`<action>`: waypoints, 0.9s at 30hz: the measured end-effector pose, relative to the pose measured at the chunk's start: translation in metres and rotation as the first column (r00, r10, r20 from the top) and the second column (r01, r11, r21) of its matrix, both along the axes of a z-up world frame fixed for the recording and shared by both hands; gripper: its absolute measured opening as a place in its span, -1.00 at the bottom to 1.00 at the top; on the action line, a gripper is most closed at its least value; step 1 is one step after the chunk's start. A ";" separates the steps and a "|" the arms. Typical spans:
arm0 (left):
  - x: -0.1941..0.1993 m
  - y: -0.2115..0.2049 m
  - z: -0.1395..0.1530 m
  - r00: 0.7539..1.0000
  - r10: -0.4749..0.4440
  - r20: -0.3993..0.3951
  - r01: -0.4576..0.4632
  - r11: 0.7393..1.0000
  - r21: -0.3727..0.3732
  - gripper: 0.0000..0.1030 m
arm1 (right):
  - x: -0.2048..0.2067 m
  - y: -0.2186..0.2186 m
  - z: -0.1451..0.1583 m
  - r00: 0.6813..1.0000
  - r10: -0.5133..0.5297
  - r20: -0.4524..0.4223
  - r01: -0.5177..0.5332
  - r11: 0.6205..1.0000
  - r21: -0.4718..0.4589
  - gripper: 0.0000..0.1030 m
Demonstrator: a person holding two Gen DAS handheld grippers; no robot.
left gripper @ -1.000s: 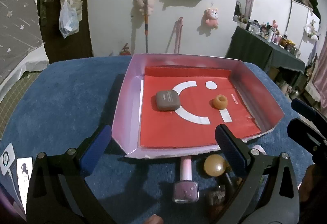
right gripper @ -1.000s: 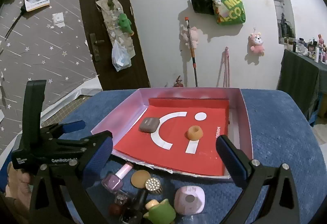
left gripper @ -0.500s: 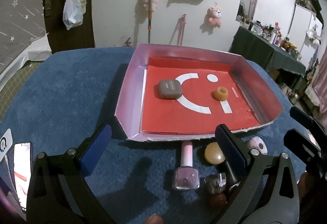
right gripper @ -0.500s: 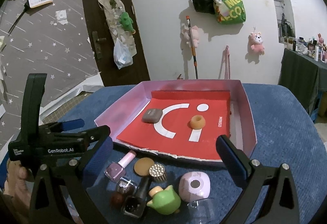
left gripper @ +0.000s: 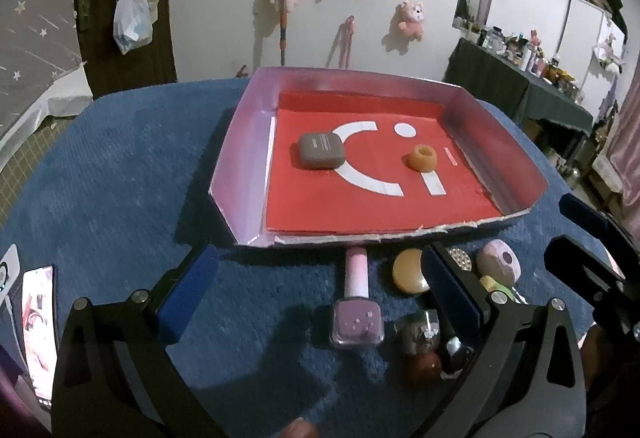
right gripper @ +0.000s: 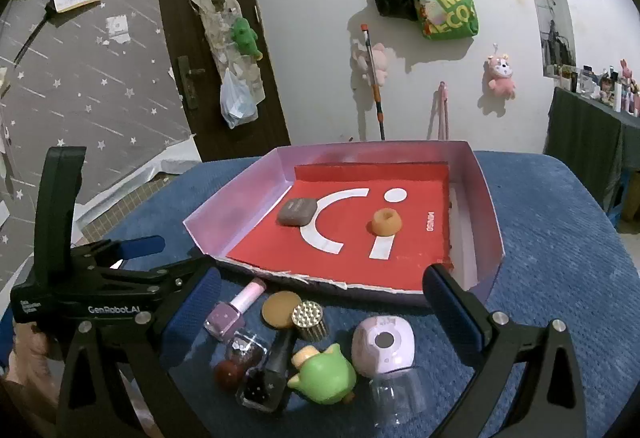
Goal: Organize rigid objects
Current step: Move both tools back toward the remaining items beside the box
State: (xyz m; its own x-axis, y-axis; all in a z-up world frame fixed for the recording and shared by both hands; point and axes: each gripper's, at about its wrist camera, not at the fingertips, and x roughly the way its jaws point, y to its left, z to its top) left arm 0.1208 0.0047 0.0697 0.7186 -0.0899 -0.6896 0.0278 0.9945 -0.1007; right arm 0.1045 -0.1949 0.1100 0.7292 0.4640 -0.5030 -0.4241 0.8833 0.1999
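With both the left gripper [left gripper: 318, 292] and right gripper [right gripper: 320, 302] wide apart and empty, the polish bottle [left gripper: 357, 304] looked small, hard, slippery glass, best pinched across its square body.

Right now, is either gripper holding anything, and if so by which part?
Nothing is held. The left gripper and right gripper are both open, hovering above the loose items such as the nail polish bottle.
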 end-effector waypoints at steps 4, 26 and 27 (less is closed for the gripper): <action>-0.003 -0.001 -0.004 1.000 -0.004 -0.017 0.004 1.000 -0.002 1.00 | -0.003 0.000 -0.004 1.000 -0.002 -0.008 0.002 1.000 -0.005 1.00; -0.020 -0.002 -0.020 0.998 -0.006 -0.055 0.005 1.000 -0.015 1.00 | -0.020 0.001 -0.023 0.997 0.011 -0.071 -0.012 1.000 -0.017 1.00; -0.020 -0.002 -0.021 0.998 -0.003 -0.058 0.002 1.000 -0.017 1.00 | -0.021 0.001 -0.024 0.997 0.010 -0.074 -0.011 1.000 -0.017 1.00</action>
